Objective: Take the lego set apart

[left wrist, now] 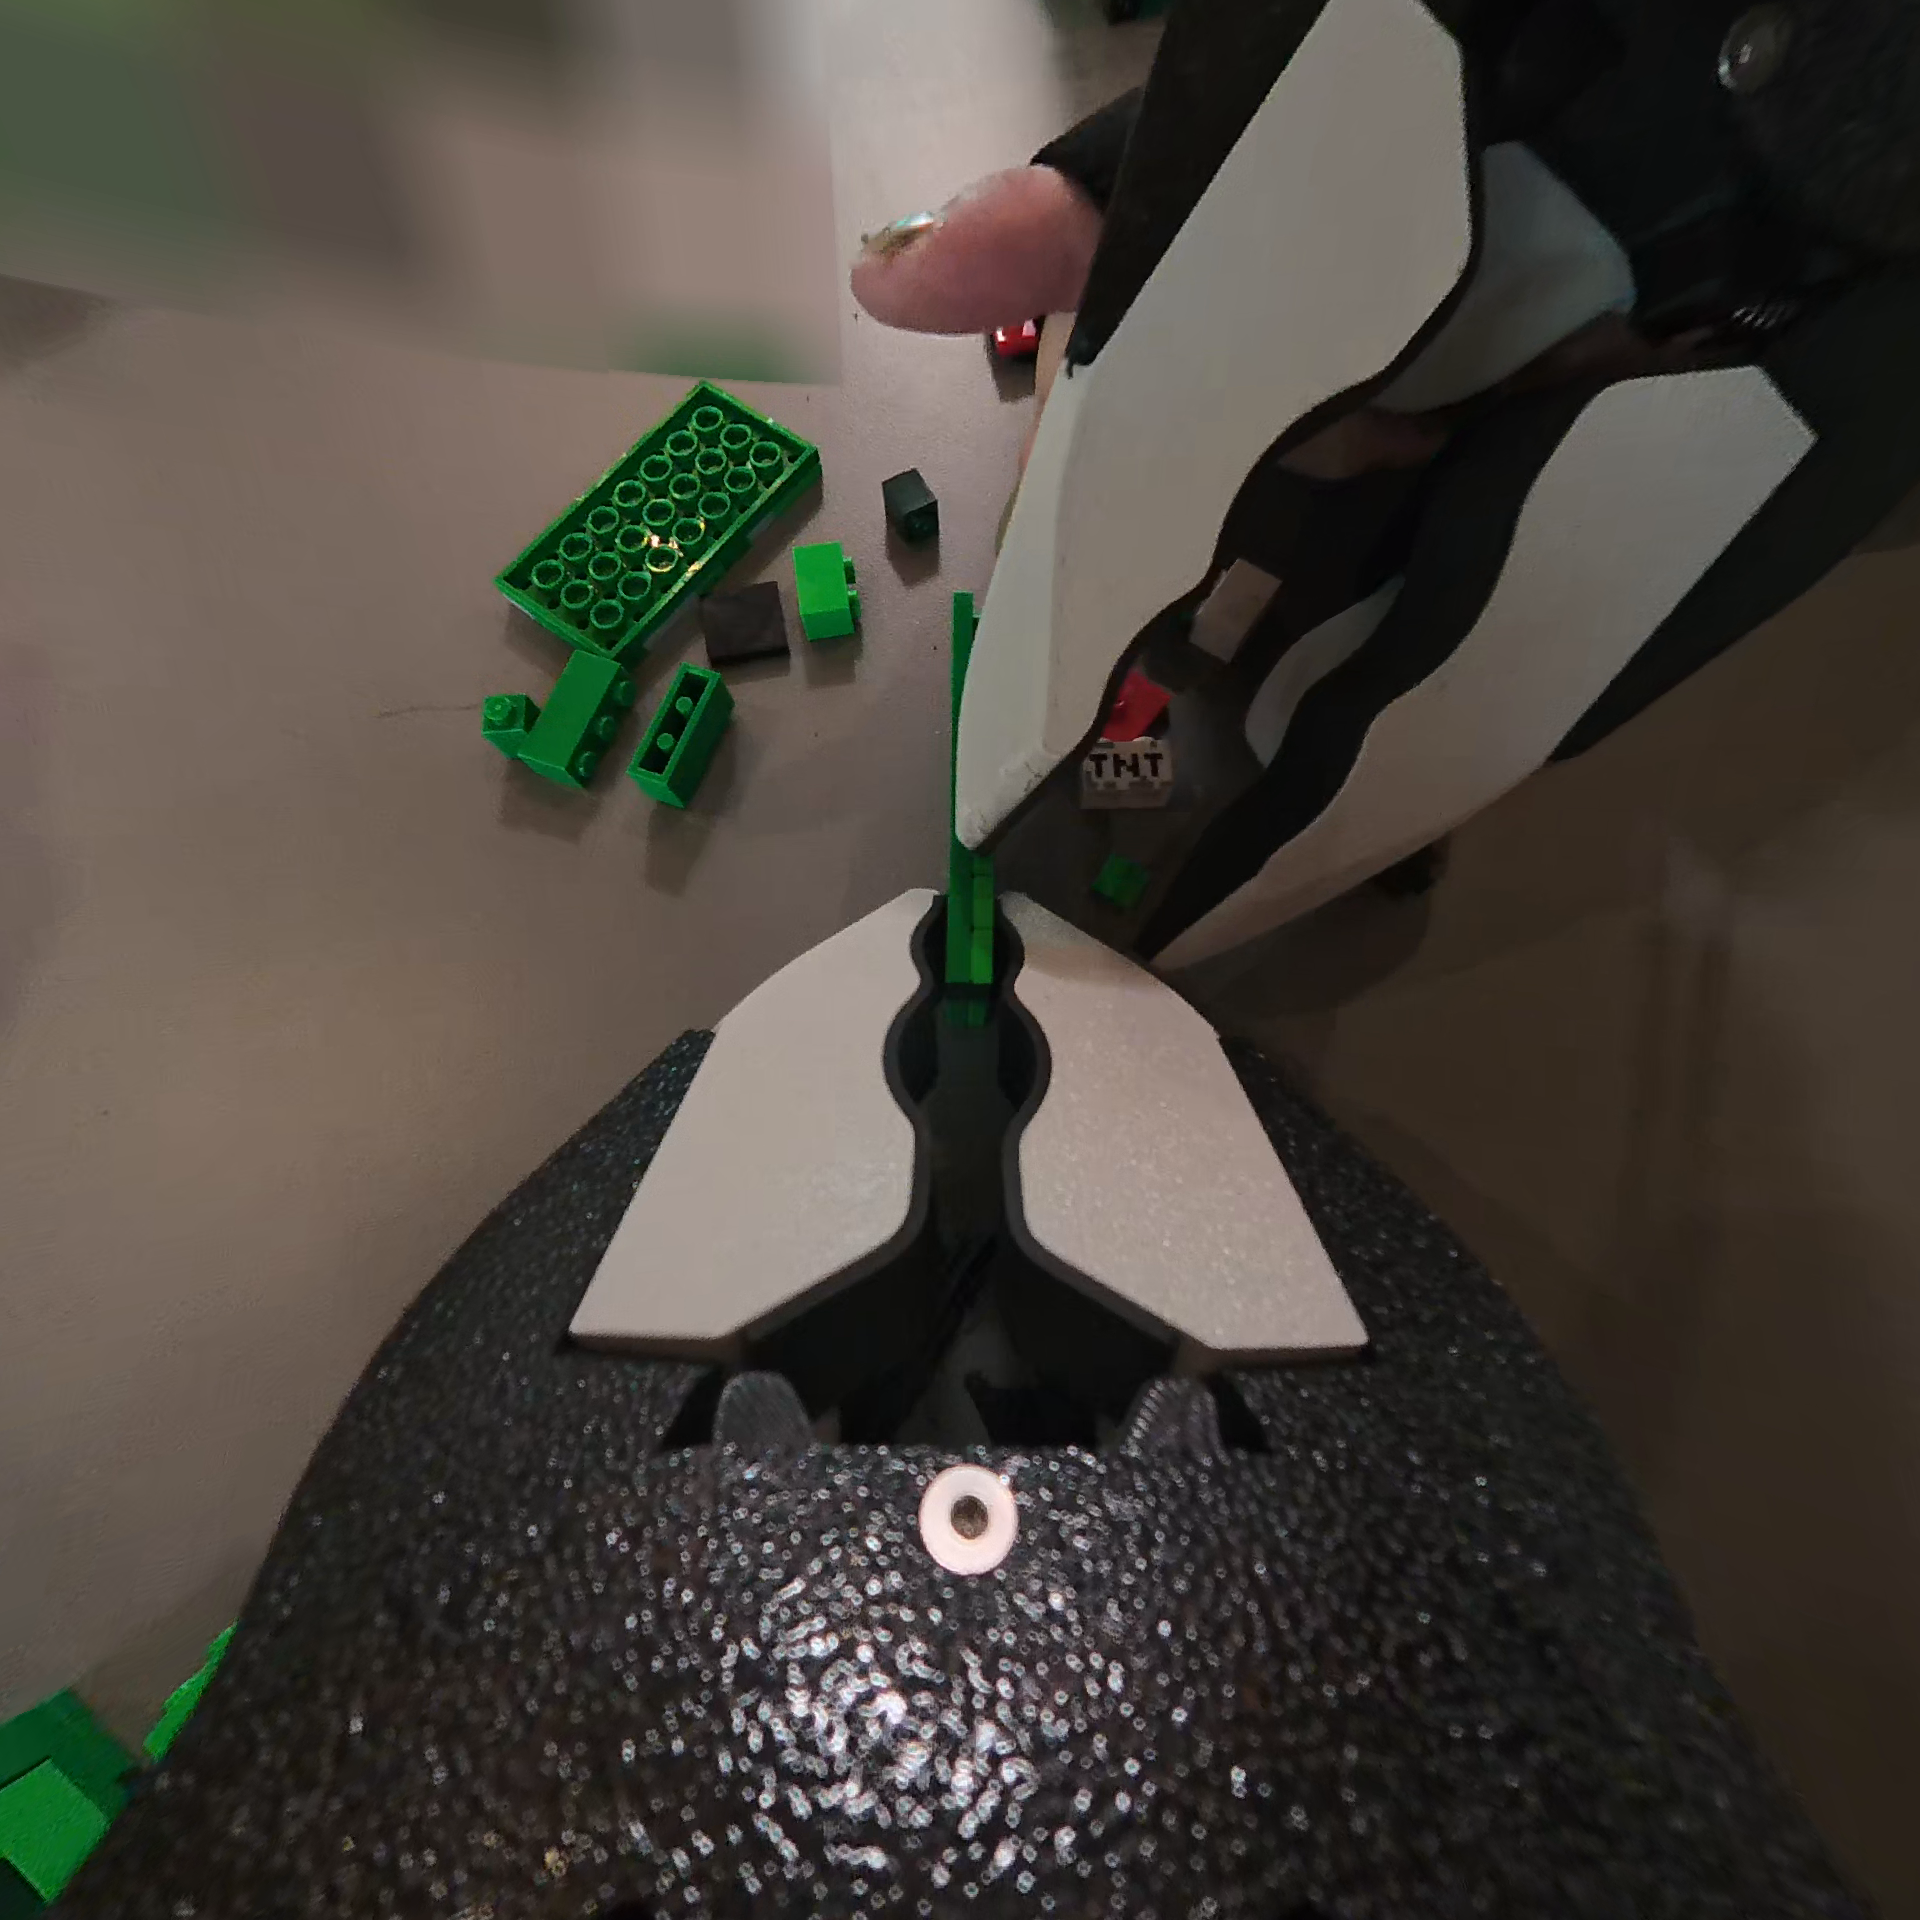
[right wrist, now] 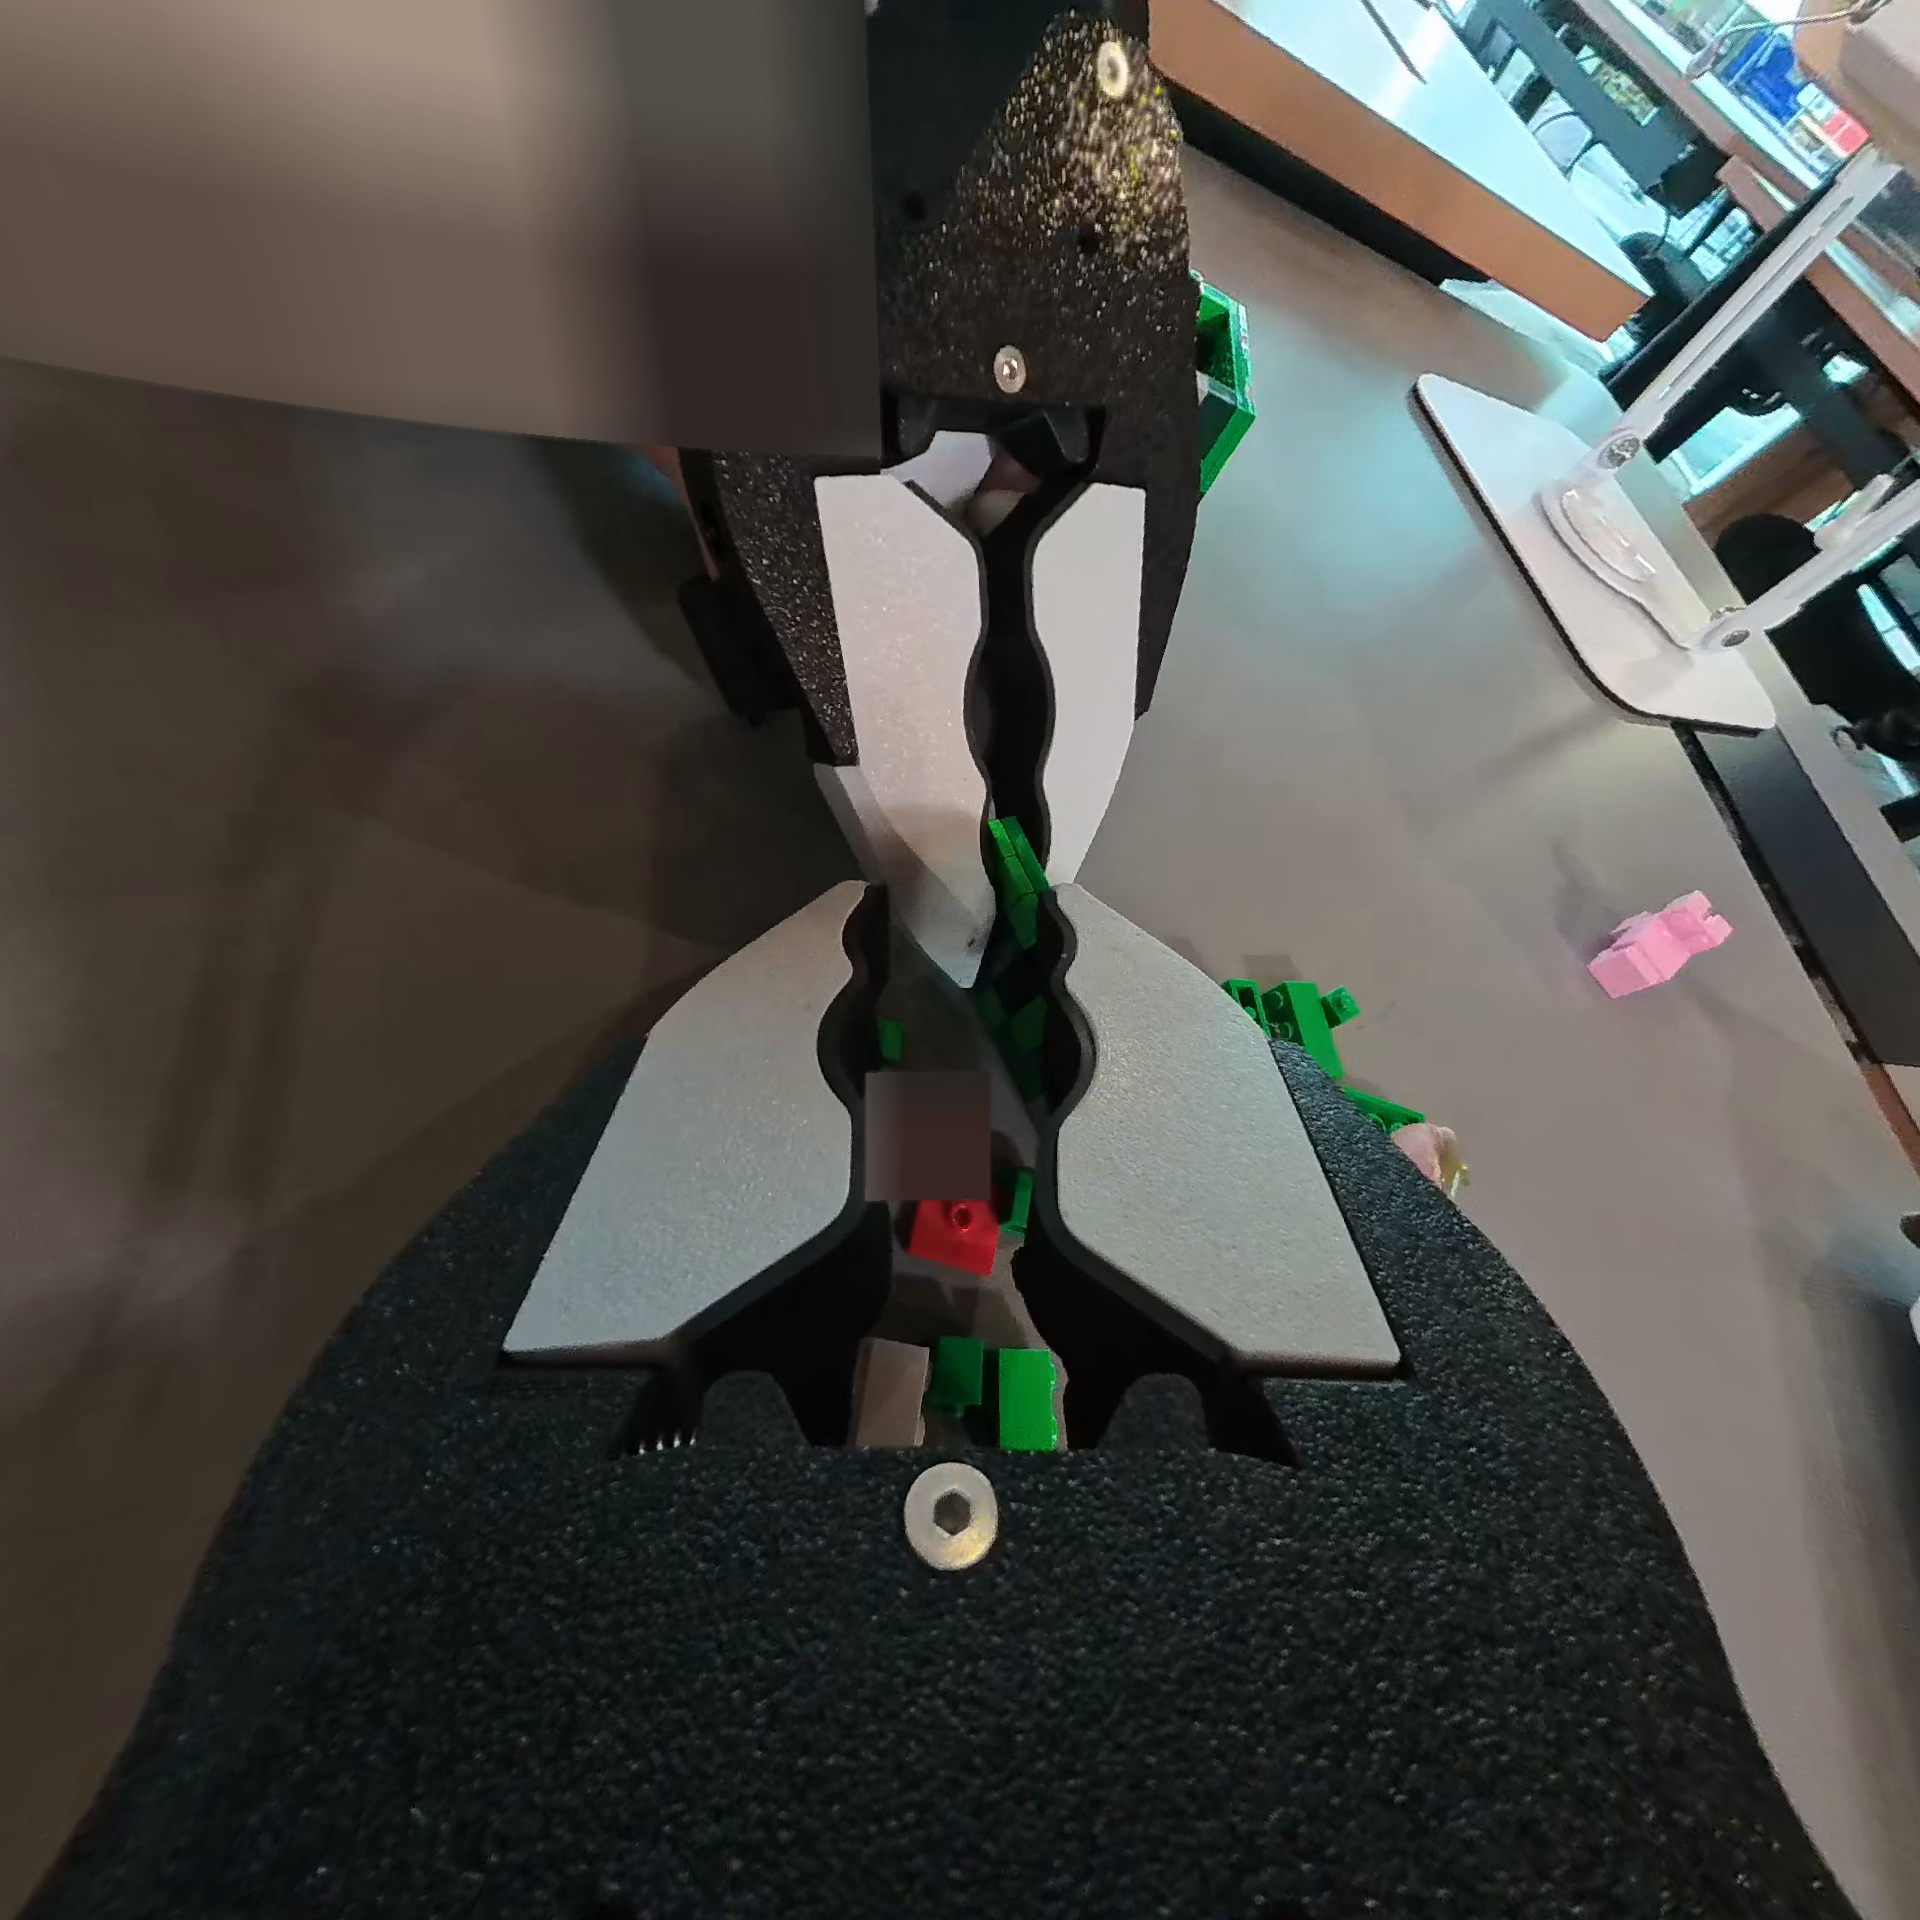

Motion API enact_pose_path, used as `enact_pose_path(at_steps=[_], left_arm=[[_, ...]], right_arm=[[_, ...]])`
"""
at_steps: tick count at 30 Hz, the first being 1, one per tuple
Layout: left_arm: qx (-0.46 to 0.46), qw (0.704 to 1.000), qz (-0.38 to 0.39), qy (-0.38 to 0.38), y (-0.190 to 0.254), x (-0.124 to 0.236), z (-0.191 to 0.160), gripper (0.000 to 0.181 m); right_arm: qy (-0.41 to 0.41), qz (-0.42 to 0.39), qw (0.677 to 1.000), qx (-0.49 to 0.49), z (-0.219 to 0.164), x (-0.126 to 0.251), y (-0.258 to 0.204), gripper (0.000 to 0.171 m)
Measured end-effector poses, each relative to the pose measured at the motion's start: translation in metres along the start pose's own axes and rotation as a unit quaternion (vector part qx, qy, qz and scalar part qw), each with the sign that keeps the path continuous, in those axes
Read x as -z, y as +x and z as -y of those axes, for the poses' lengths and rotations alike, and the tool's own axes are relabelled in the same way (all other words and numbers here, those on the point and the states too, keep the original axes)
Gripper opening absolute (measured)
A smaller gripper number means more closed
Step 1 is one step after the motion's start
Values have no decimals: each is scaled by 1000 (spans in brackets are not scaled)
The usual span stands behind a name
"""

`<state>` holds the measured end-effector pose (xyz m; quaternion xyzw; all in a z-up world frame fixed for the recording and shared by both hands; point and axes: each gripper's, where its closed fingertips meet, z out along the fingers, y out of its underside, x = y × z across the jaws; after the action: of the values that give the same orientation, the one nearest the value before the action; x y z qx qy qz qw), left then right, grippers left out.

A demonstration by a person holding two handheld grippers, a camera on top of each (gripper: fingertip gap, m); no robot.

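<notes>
My left gripper is shut on a thin green lego plate assembly, which I see edge-on and standing up from the jaws. My right gripper comes in from the upper right with its jaws apart. Its upper fingertip rests against the side of the green piece. In the right wrist view my right gripper is open around the tip of the left gripper's finger and the green piece. I cannot tell whether the green piece sits inside its jaws.
On the grey table lie an upside-down green plate, loose green bricks, a black tile, a small black brick, a printed brick and a red brick. A pink piece and a white stand base sit to the right. A thumb shows. Both grippers' tips are close together, under 4 cm apart.
</notes>
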<state>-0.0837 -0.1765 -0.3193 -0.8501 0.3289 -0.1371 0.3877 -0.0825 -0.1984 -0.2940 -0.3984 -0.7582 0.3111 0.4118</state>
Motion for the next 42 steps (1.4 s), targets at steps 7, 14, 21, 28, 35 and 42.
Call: enact_pose_path(at_steps=[7,14,21,28,35,42], left_arm=[[-2,1000,2,-1,0,0,0,6],[-5,1000,3,-2,0,1,0,6],[9,1000,-6,1,0,1,1,6],[9,1000,-5,1,0,1,1,6],[7,1000,-3,3,0,1,2,6],[37,995,-32,84,-3,15,20,5]], right_arm=[[4,15,1000,-15,1,1,-1,29],[8,35,999,-32,1,2,-2,30],[-6,86,996,-20,0,1,-21,19],[41,2,999,-19,10,9,-1,33],[170,-132,976,-2,33,40,32,35],[138,-181,973,39,27,37,42,33]])
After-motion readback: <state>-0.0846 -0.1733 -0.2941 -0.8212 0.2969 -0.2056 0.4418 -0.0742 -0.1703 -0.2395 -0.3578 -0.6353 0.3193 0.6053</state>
